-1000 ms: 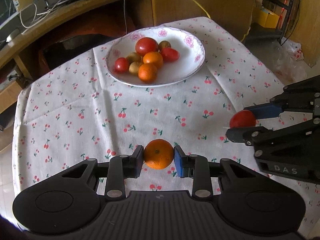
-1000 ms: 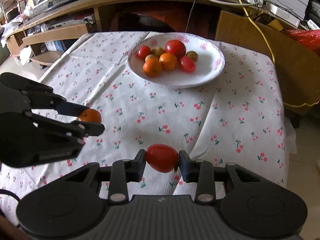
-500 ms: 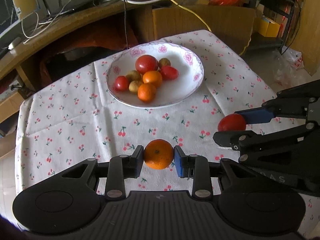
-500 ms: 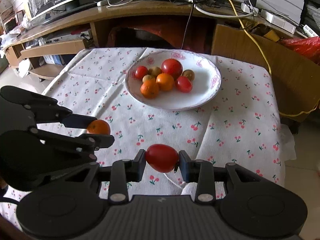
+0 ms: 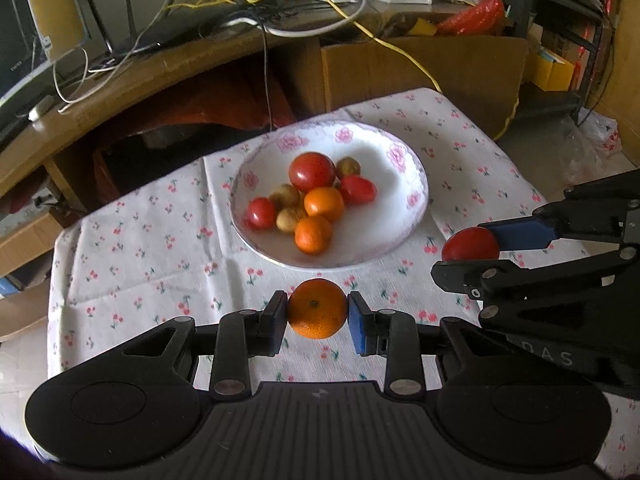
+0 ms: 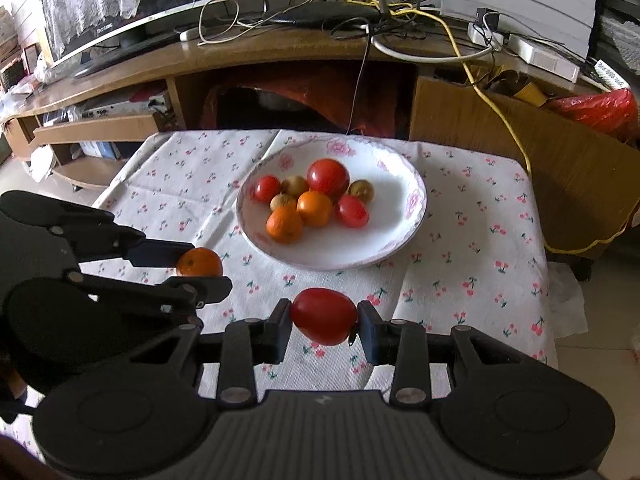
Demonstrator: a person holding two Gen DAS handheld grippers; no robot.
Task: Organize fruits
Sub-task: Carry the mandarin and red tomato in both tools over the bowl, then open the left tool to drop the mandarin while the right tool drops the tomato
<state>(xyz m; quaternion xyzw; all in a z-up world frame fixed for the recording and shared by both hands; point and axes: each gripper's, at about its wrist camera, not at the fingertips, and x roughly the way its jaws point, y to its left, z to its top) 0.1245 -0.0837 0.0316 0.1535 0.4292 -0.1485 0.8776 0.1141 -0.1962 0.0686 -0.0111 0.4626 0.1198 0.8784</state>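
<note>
Both grippers lifted; orange point(image 5: 317, 309) between fingers point(image 5: 273, 322).

Both tools are matte black plastic: the left gripper point(image 5: 318, 316) and right gripper point(image 6: 324, 318) have ribbed housings, silver pivot screws, blue pad faces; faint "DAS" lettering.

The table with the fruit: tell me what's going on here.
A person is working two handheld grippers above a cherry-print tablecloth. The left gripper is shut on a mandarin orange, and the right gripper is shut on a red tomato. Both fruits are held above the cloth, short of the floral plate, which already holds tomatoes, mandarins and small brownish fruits.
</note>
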